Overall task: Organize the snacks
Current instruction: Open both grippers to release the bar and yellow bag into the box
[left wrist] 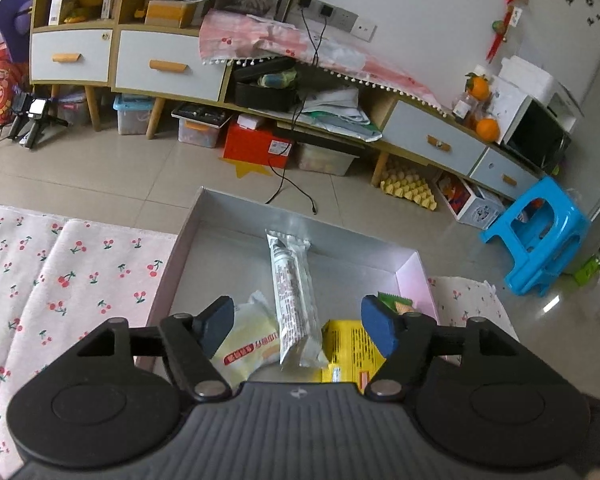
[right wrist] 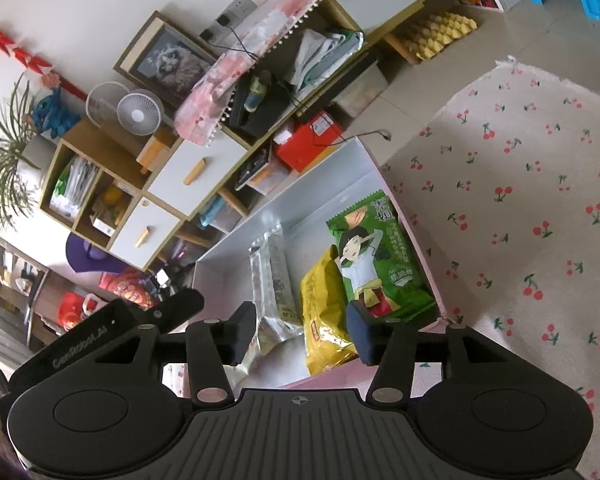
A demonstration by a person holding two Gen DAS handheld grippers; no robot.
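A shallow box [left wrist: 260, 216] with silver inside and pink walls lies on a cherry-print cloth. In it are a long silver-white snack packet [left wrist: 290, 280], a pale yellow packet [left wrist: 252, 344], a bright yellow packet [left wrist: 348, 348] and a green packet [left wrist: 396, 304]. My left gripper [left wrist: 298, 324] hovers open over the near end of the silver-white packet, its pads clear of it. In the right wrist view the same box [right wrist: 328, 176] holds the silver-white packet [right wrist: 270, 276], the yellow packet [right wrist: 324, 300] and the green packet [right wrist: 376, 252]. My right gripper [right wrist: 302, 330] stands open above the yellow packet, holding nothing.
The cherry-print cloth [left wrist: 60, 280] spreads left of the box, and right of it in the right wrist view [right wrist: 520, 220]. Beyond lie a tiled floor with a loose cable [left wrist: 296, 196], a long low cabinet [left wrist: 168, 68], a red carton [left wrist: 256, 144] and a blue stool [left wrist: 540, 240].
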